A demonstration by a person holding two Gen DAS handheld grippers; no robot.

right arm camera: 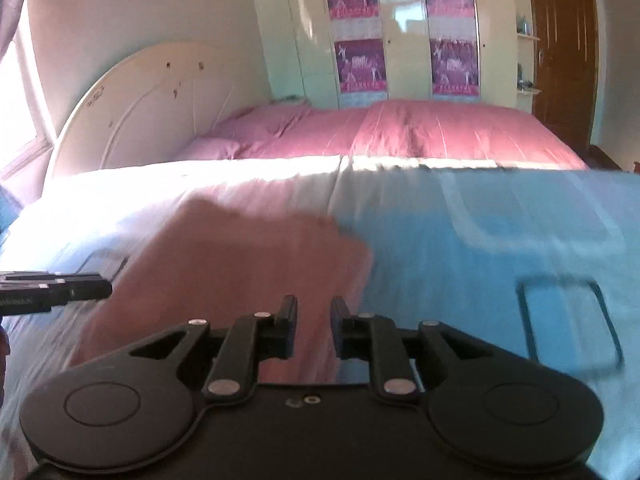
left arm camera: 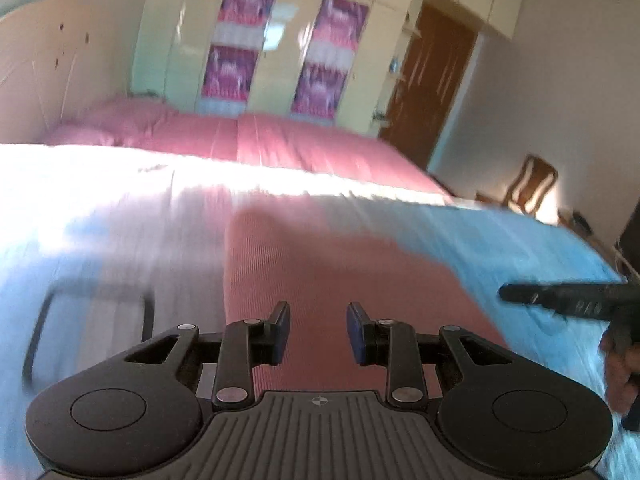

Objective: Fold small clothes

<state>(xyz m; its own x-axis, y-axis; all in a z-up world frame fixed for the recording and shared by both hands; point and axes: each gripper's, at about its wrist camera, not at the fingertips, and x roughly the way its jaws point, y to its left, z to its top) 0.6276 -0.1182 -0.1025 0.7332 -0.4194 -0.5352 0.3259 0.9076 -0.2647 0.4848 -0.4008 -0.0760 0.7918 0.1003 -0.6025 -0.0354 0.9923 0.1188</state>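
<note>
Pink cloth, a small ribbed garment, is spread flat on the light blue sheet that covers the near part of the bed. The left tool is held low over the near end of the garment, with its jaws parted and nothing seen between them. The right tool is poised over the garment's other side, its jaws set apart by a narrower gap and likewise empty. Each tool is seen at the edge of the other's view. Both views are blurred. A pink bedspread, a pale headboard, a postered wardrobe and a wooden chair are seen beyond.
</note>
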